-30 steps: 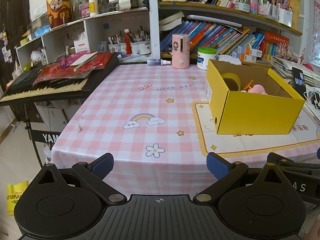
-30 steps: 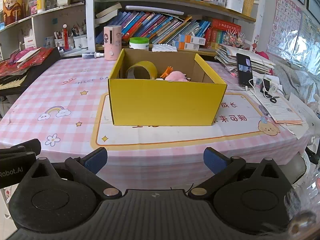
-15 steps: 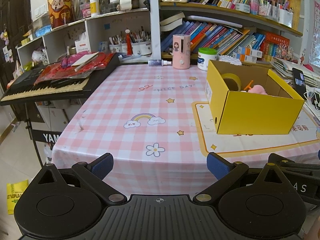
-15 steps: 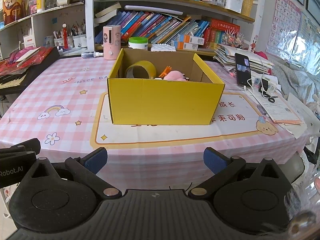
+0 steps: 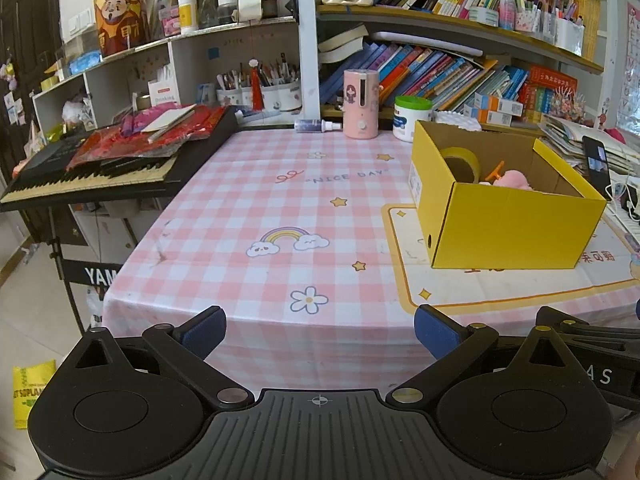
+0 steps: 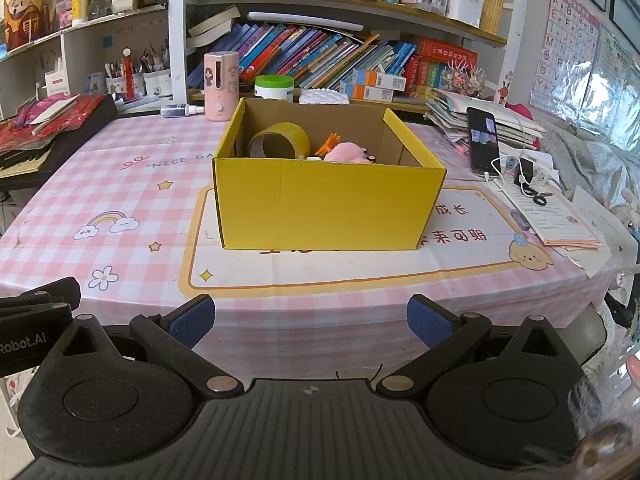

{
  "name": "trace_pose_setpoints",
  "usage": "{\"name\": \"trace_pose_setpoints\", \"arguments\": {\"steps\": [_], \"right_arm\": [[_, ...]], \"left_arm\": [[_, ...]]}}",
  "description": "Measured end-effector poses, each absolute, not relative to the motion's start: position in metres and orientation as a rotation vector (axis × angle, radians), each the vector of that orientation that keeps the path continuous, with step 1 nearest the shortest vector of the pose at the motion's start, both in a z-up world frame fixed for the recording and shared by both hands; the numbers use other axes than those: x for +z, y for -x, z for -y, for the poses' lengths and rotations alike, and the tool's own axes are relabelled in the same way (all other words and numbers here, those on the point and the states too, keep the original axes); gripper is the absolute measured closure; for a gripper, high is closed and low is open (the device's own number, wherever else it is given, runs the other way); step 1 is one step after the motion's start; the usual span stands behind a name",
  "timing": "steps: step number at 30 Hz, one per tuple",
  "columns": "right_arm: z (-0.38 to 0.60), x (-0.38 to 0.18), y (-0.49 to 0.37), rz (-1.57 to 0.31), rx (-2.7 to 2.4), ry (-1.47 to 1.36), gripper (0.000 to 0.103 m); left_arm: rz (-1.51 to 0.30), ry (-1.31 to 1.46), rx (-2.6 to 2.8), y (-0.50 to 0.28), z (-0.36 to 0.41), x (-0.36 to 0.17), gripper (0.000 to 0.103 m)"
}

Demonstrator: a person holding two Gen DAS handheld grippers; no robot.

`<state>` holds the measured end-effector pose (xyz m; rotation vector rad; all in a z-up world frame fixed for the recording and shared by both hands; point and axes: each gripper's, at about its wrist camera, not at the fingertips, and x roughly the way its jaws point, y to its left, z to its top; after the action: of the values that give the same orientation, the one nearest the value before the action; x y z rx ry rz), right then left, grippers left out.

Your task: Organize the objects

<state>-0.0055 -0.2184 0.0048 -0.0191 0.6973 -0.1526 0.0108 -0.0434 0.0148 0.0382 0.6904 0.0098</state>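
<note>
My left claw [image 5: 318, 330] and right claw [image 6: 310, 318] are both spread wide and empty, off the near edge of the tabletop [image 5: 280, 200]. The yellow box [image 6: 328, 208] sits toward the right edge, containing a tape roll [image 6: 280, 140] and a pink toy [image 6: 346, 151].

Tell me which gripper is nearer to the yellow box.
Right. The right gripper sits at the table's near edge facing the yellow box squarely. The left gripper is also at the edge, off to the box's left, facing bare tablecloth.
</note>
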Motion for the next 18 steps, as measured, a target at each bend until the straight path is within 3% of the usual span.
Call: {"name": "trace_pose_setpoints", "arguments": {"steps": [18], "right_arm": [[0.2174,0.0047,0.0055,-0.706,-0.164,0.026,0.0]], "left_arm": [[-0.678,-0.048,0.019,-0.0105,0.0449,0.0153,0.002]]}}
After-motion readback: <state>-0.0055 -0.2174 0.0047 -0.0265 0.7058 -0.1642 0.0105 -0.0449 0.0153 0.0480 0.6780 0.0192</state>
